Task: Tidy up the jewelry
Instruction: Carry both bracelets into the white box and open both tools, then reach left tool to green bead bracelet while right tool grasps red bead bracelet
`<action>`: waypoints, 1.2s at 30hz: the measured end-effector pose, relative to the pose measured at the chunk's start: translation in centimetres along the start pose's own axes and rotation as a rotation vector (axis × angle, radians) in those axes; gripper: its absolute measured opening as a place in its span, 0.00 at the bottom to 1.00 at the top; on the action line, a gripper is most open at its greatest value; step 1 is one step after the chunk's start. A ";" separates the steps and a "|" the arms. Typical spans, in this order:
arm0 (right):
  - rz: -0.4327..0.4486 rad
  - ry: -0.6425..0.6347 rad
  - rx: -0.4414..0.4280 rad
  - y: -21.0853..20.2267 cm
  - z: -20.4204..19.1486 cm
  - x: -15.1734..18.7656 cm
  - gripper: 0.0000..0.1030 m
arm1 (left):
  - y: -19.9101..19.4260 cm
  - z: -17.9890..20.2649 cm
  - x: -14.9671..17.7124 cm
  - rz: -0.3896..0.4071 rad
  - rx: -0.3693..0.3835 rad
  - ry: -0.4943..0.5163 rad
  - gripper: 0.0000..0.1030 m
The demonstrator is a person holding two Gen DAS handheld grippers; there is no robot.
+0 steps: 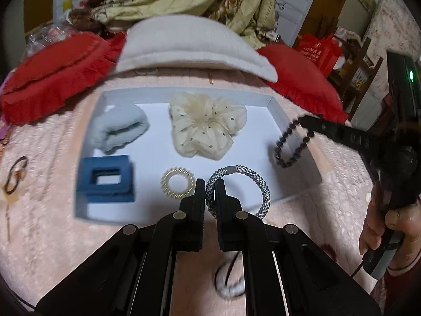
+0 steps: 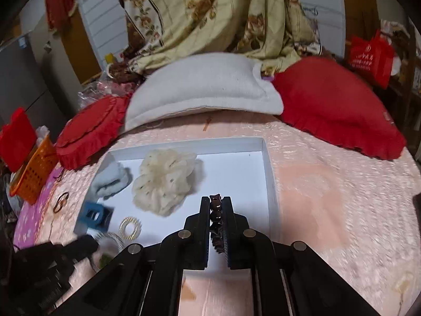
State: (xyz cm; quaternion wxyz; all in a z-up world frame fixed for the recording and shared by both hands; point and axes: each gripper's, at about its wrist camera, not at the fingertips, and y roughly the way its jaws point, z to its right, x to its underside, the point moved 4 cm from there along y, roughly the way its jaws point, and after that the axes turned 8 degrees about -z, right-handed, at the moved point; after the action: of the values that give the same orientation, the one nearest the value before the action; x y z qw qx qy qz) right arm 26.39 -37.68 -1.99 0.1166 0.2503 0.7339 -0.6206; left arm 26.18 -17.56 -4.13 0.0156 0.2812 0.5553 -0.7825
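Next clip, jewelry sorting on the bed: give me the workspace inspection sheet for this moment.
Surface: pink bedspread with a white tray on it.
Job's things: in the tray, cream scrunchie, pale blue fuzzy clip, blue claw clip, gold coil tie; a brown hair tie lies outside it.
Clutter: red cushions, white pillow, orange basket.
Grippers: left gripper shut on grey braided tie; right gripper shut on dark bead bracelet, hanging over the tray's edge.
Cables: a dark cord below the person's hand.
Surroundings: floral curtain, red bag.
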 end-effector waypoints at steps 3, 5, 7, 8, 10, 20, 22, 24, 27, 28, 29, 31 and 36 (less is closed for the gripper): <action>-0.010 0.030 -0.012 2.0 0.7 -1.8 0.08 | 2.6 0.2 -1.2 -0.036 -0.013 -0.008 0.06; -0.018 0.047 -0.014 3.2 1.1 -2.6 0.08 | 3.8 0.1 -1.7 -0.048 -0.017 -0.017 0.06; -0.039 0.062 -0.015 4.7 1.8 -3.2 0.08 | 4.9 0.2 -2.3 -0.058 -0.020 -0.022 0.06; -0.051 0.070 -0.008 5.5 2.2 -3.3 0.08 | 5.2 0.2 -2.4 -0.060 -0.021 -0.023 0.06; -0.067 0.083 0.003 6.4 2.9 -3.4 0.08 | 5.7 0.4 -2.4 -0.067 -0.012 -0.022 0.07; -0.036 0.095 0.040 5.1 4.7 -2.8 0.42 | 3.5 1.0 -1.7 -0.064 0.054 -0.020 0.26; -0.026 0.101 0.028 3.7 4.8 -2.4 0.42 | 1.6 0.8 -1.6 -0.039 0.066 -0.031 0.26; -0.009 0.099 0.014 2.2 4.7 -1.7 0.42 | -0.6 0.4 -1.1 -0.004 0.067 -0.035 0.26; 0.012 0.061 -0.008 -0.8 4.2 0.7 0.42 | -4.3 -1.7 0.5 0.058 0.020 -0.052 0.27; 0.015 0.038 -0.016 -1.8 4.0 2.0 0.42 | -5.2 -2.5 1.3 0.069 0.003 -0.061 0.27; 0.013 0.024 -0.021 -2.4 3.7 3.0 0.42 | -5.6 -3.1 1.7 0.075 -0.010 -0.067 0.27; -0.010 -0.001 -0.051 -3.3 3.1 6.1 0.42 | -6.3 -5.0 3.6 0.078 -0.054 -0.086 0.27; -0.093 -0.038 -0.079 -3.0 1.6 12.2 0.42 | -4.1 -7.6 6.5 0.017 -0.094 -0.124 0.27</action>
State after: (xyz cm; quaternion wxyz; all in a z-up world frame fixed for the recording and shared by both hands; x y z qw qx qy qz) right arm 14.28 -36.86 -5.68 0.1113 0.1990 0.7664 -0.6006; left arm 22.52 -7.45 -5.31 0.0699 0.2360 0.5871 -0.7712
